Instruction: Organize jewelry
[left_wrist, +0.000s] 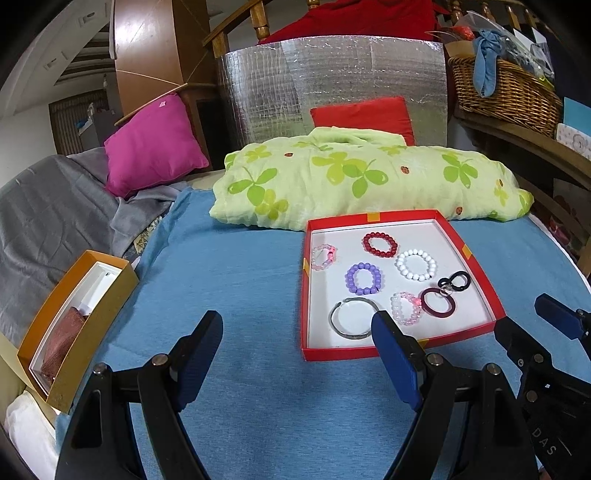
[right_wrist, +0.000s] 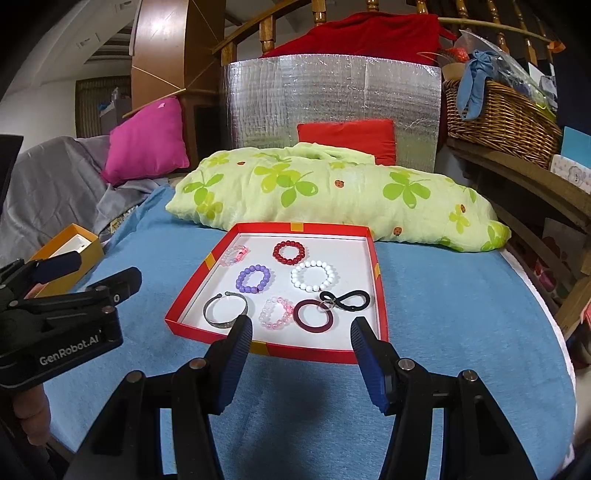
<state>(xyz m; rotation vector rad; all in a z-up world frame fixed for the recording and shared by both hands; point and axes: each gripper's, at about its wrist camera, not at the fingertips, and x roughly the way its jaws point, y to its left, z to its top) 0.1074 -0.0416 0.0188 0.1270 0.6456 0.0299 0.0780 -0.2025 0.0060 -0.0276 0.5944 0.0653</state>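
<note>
On the blue bedspread (left_wrist: 240, 266) we are seeing, at the far left, an open orange cardboard box with a white lining (left_wrist: 79, 317), sitting at the bed's edge with something brownish-pink inside that we cannot identify. Moving right, our left claw (left_wrist: 297, 328) is hovering low over bare cloth with its blue-padded fingers spread wide apart and gripping nothing. Right of it, a shallow red cardboard tray with a white floor (right_wrist: 373, 258) is holding all the jewelry we can find: a pale pink bead bracelet (right_wrist: 234, 255), an open silver metal cuff (right_wrist: 225, 308), a purple bead bracelet (right_wrist: 253, 278), a second pink-and-clear bead bracelet (right_wrist: 276, 312), a dark red bead bracelet (right_wrist: 289, 252), a white bead bracelet (right_wrist: 314, 275), a flat maroon ring-shaped bangle (right_wrist: 315, 314) and a black figure-eight loop (right_wrist: 345, 300) with a small clear ring on it. The pieces are lying mostly apart from one another; the black loop is overlapping the maroon bangle.

Our right claw (right_wrist: 301, 334) is pointing straight at the tray's near edge, level and centred, fingers parted and empty.

We are judging that this fits either pieces waiting to be sorted out of the tray or pieces already laid into it; the pictures are not settling which. Any grasp here is calling for a low, narrow pinch on thin rings.
</note>
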